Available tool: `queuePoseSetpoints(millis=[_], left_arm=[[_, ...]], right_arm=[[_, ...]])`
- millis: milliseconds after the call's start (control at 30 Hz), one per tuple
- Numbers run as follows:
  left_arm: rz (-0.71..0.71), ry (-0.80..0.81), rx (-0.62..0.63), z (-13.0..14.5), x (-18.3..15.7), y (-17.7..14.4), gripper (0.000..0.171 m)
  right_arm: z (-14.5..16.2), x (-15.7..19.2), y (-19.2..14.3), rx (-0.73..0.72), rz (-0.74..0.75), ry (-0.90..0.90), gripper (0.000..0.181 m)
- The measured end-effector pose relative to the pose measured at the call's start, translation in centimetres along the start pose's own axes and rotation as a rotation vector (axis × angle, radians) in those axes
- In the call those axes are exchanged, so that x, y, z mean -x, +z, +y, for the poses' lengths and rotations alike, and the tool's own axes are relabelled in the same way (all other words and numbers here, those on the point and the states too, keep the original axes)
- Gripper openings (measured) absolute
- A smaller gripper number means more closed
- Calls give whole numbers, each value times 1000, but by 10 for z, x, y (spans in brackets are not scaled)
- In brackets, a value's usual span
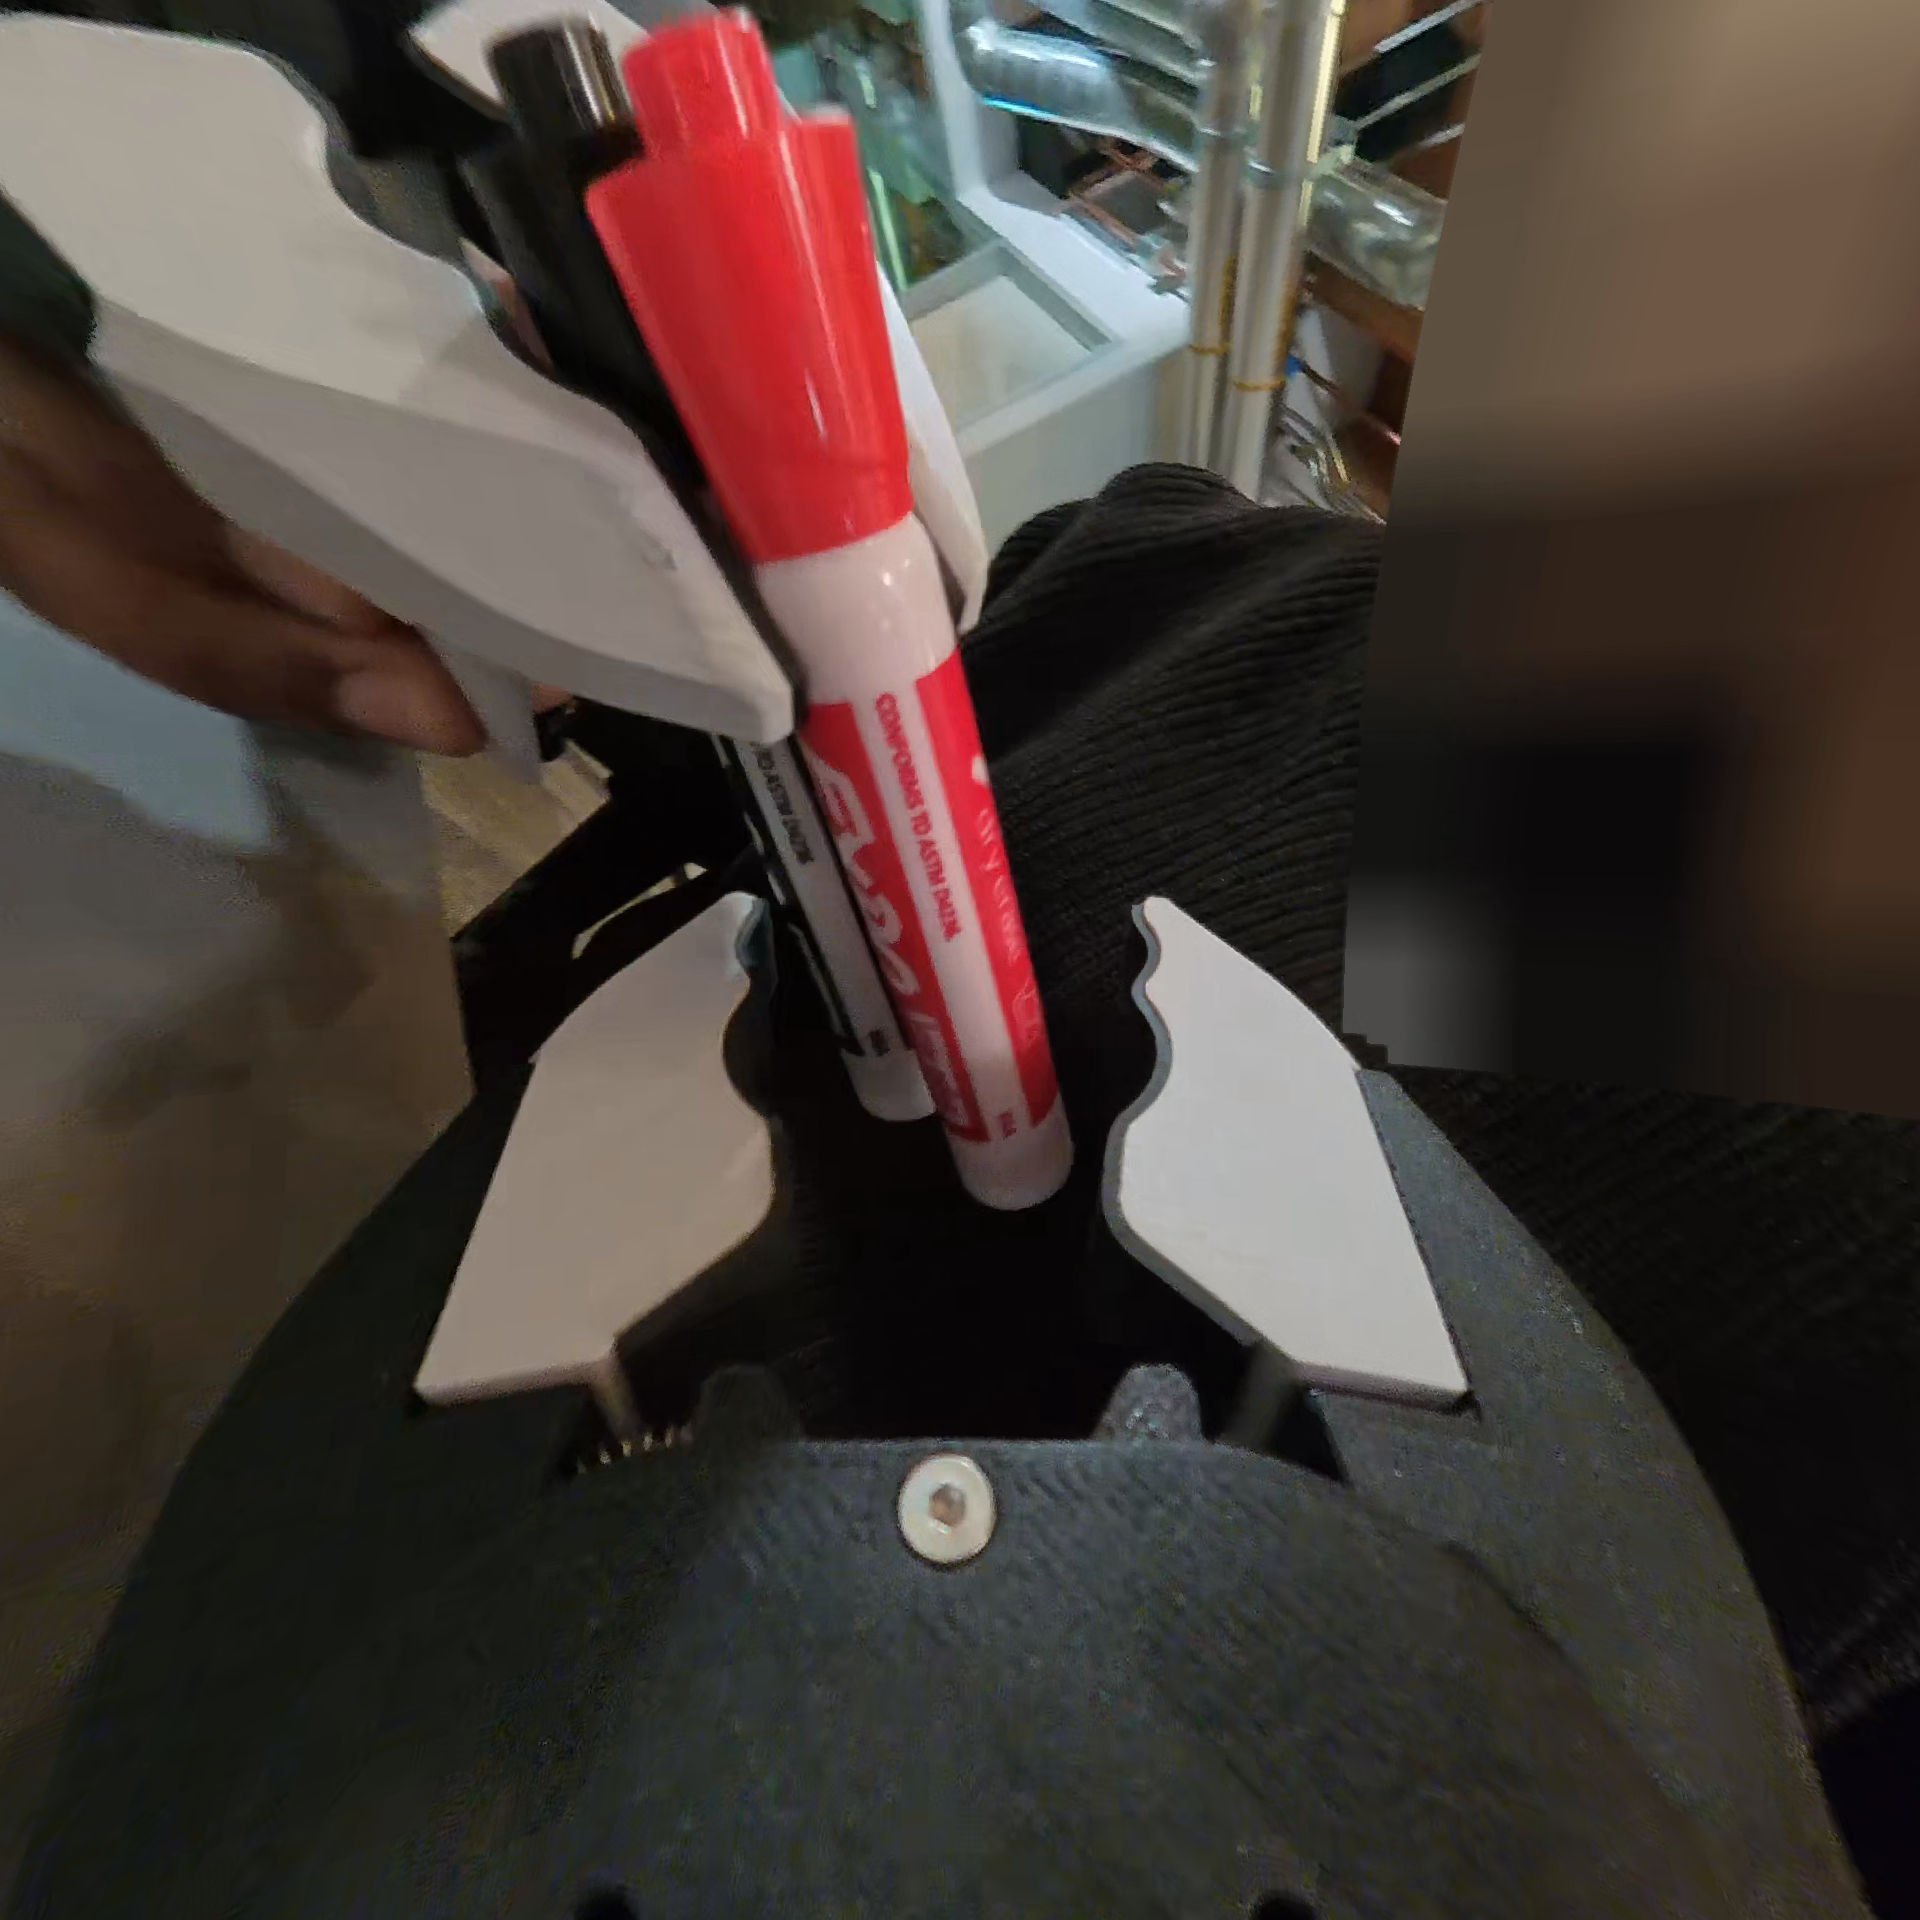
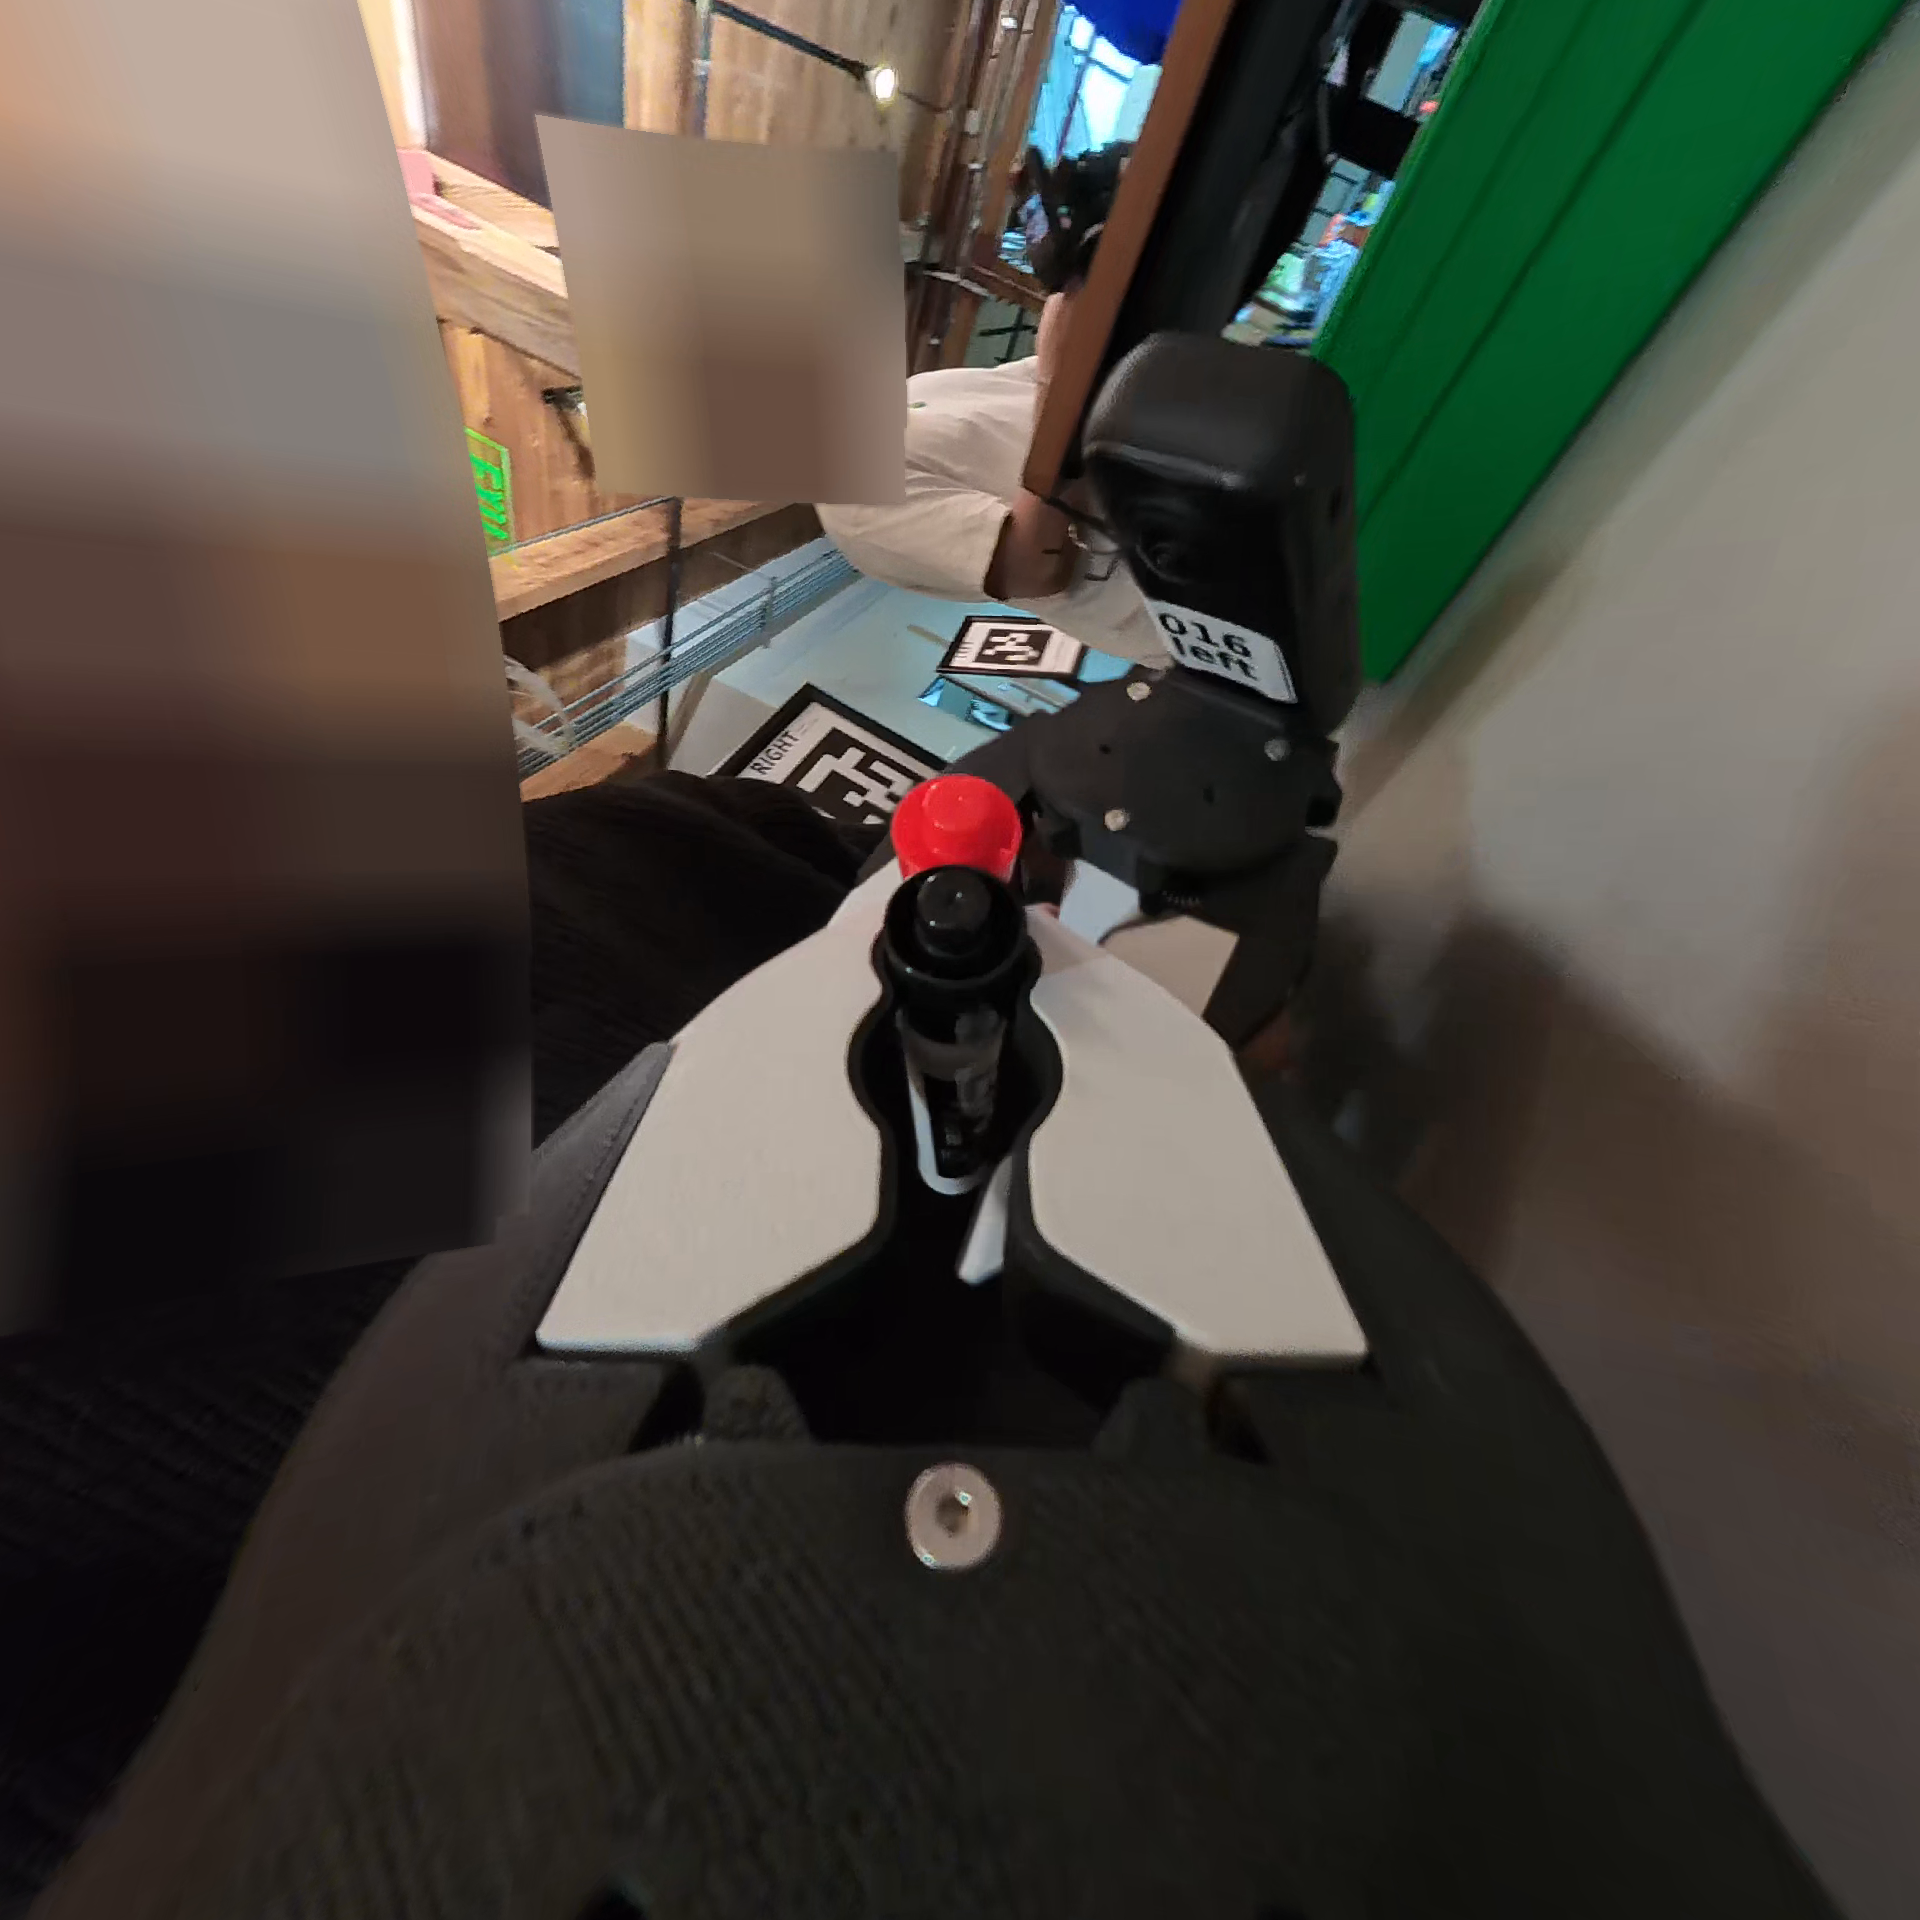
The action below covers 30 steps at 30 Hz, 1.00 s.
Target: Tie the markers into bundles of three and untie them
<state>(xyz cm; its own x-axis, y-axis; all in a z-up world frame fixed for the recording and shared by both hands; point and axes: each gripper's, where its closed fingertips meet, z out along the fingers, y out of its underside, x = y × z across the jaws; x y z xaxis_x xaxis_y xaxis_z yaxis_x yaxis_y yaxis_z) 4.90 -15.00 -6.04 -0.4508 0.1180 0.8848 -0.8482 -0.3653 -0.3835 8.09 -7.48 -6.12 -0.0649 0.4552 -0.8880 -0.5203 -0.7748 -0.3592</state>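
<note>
Three markers are held together in a bunch: two red-capped ones (image 1: pixel 769 312) and a black one (image 1: pixel 561 156). My right gripper (image 1: pixel 862 644) comes in from the upper left and is shut on their middles. In the right wrist view I look down on the black cap (image 2: pixel 956 935) and a red cap (image 2: pixel 956 831) between the right gripper's (image 2: pixel 961 956) closed white fingers. My left gripper (image 1: pixel 951 914) is open. The markers' lower ends hang between its fingers (image 1: pixel 1278 1143) without touching them. The left gripper also shows in the right wrist view (image 2: pixel 1132 925), just beyond the markers.
A hand (image 1: pixel 260 623) holds the right gripper. A black knit sleeve (image 1: pixel 1195 727) lies behind the markers. Metal poles and a white cabinet (image 1: pixel 1236 260) stand farther back. Square-patterned boards (image 2: pixel 842 769), a person in white (image 2: pixel 935 499) and a green panel (image 2: pixel 1558 312) are beyond. Spacing between my two grippers at the tips: around 7 cm. The green panel (image 2: pixel 1558 312) is about 35 cm from my right fingertips.
</note>
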Motion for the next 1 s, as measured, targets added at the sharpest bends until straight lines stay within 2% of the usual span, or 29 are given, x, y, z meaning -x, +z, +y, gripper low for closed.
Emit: queuePoseSetpoints(millis=[100, 367, 733, 1000], left_arm=[[79, 21, -5, 0, -12, 6, 66], [277, 10, -105, -11, -37, 8, 59], [299, 7, -70, -3, -40, 13, 57], [308, 16, -125, -11, -41, 8, 50]], right_arm=[[-4, 11, 4, -20, -85, -24, 18], [-1, 34, 17, -3, -200, -201, 17], [-2, 36, 27, -14, -237, -225, 17], [-3, 31, 27, -38, -230, -224, 17]])
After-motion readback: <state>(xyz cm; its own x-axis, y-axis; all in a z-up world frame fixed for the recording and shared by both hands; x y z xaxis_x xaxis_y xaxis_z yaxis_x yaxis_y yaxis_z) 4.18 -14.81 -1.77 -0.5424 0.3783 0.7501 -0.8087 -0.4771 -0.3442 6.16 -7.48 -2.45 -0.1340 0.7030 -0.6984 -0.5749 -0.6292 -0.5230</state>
